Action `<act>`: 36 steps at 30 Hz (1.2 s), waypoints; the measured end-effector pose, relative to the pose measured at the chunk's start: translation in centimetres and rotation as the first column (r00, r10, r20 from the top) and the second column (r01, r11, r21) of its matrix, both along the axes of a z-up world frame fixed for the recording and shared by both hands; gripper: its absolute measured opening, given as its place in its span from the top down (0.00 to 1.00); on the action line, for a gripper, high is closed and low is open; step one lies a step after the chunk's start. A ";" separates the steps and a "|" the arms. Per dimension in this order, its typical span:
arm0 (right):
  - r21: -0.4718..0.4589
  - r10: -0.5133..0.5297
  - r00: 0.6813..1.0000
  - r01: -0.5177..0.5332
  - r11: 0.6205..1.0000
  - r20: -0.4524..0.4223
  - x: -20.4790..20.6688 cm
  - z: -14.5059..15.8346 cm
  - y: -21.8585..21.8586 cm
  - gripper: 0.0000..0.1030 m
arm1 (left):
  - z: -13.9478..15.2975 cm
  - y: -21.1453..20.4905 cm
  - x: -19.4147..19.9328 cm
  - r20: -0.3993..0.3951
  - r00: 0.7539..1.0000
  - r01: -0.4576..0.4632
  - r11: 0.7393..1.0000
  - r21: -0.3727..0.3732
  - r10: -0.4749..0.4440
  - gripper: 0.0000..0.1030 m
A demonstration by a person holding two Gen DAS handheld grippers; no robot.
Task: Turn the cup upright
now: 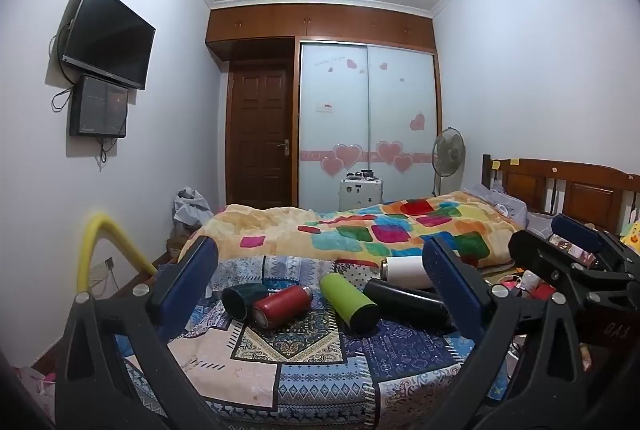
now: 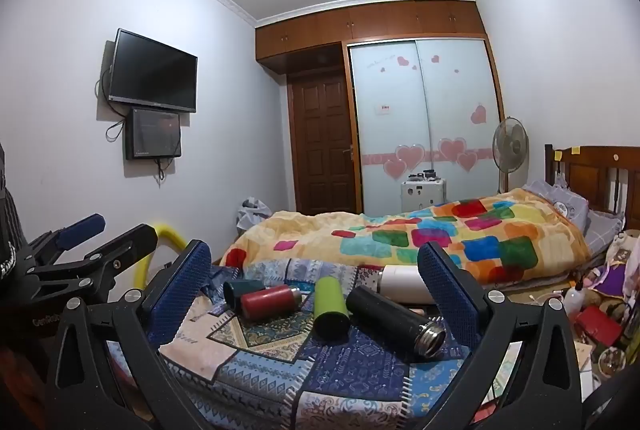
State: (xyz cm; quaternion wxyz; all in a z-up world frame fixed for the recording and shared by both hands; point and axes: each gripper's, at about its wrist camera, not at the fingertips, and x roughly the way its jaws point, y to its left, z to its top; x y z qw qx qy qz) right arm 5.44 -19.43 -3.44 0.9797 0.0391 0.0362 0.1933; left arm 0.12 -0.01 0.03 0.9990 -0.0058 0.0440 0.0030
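Cups lie on their sides on the patchwork cloth (image 1: 312, 386) — green cup (image 1: 349, 304), red (image 1: 280, 306), black (image 1: 408, 304), white (image 1: 404, 270), a dark one (image 1: 240, 300) — none gripped. Both grippers, left (image 1: 320, 290) and right (image 2: 316, 294), hover with fingers spread, so this looks like the approach; next comes closing on one body and tipping it. Only the right view shows the black cup's threaded mouth (image 2: 430, 336).

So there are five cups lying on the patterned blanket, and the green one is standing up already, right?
Not quite. The green cup is lying on its side like the other four, as the right wrist view shows. All five rest on the patterned blanket, and none stands upright yet.
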 end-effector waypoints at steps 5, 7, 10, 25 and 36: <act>-0.006 -0.005 1.000 0.005 1.000 -0.002 0.1 0.0 0.0 0.00 | 0.3 -0.1 0.1 0.009 1.000 -0.002 1.000 -0.006 0.002 0.00; -0.010 -0.007 1.000 0.006 1.000 -0.004 0.1 0.0 0.0 0.00 | -0.2 -0.5 -0.1 0.014 1.000 -0.011 1.000 -0.001 0.011 0.00; -0.007 -0.007 1.000 0.007 1.000 -0.002 0.3 -0.1 -0.3 0.00 | -0.3 -0.4 -0.1 0.014 1.000 -0.009 1.000 0.002 0.009 0.00; -0.007 -0.023 1.000 0.023 1.000 -0.014 0.6 -0.3 -0.6 0.00 | -0.6 0.0 0.7 0.010 1.000 0.008 1.000 -0.001 -0.008 0.00; -0.005 -0.021 1.000 0.021 1.000 -0.019 0.8 -0.4 -0.7 0.00 | -0.8 -0.4 1.1 0.010 1.000 0.009 1.000 0.004 -0.009 0.00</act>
